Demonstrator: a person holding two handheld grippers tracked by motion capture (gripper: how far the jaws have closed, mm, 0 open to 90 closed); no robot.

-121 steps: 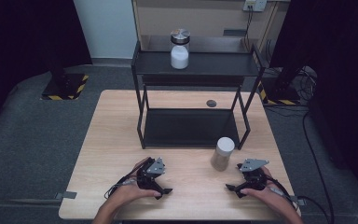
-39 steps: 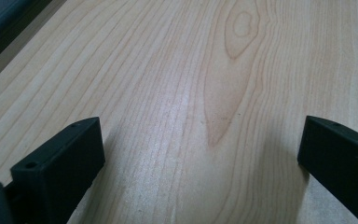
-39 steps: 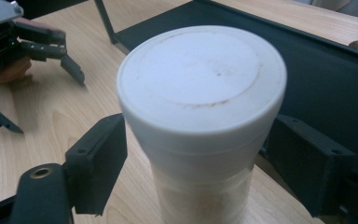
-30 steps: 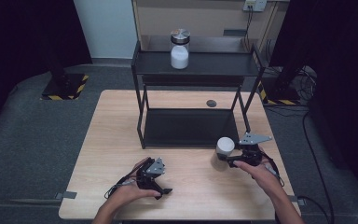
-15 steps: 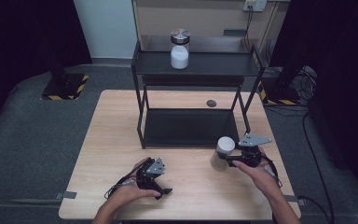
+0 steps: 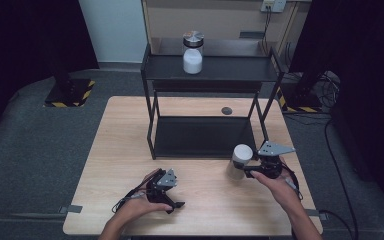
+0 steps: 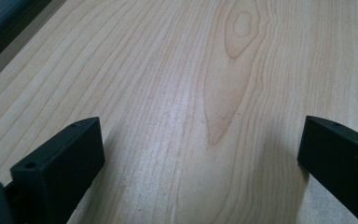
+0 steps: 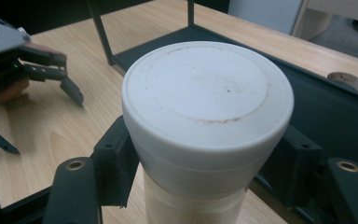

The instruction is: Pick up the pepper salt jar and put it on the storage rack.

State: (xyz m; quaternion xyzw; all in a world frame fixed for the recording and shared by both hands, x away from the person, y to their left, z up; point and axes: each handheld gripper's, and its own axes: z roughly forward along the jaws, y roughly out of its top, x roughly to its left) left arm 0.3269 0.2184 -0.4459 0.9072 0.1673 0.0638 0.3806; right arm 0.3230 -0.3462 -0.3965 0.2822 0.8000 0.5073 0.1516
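Right gripper view: right gripper (image 8: 205,163) fingers clamp the white-lidded jar (image 8: 207,121); left gripper (image 7: 200,163) fingers apart, idle. Next probably lifting toward the shelf (image 6: 205,135).

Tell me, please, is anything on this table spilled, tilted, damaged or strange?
Nothing is spilled or tipped. The white-lidded jar stands upright on the table, held by the right claw. Its lid only carries faint brown stains. The jar of white powder sits upright on the rack's top shelf.

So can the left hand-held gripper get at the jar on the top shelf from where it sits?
Probably not without a long reach: the left hand-held gripper rests near the table's front edge, jaws open, while the jar stands high on the rack's top shelf beyond.
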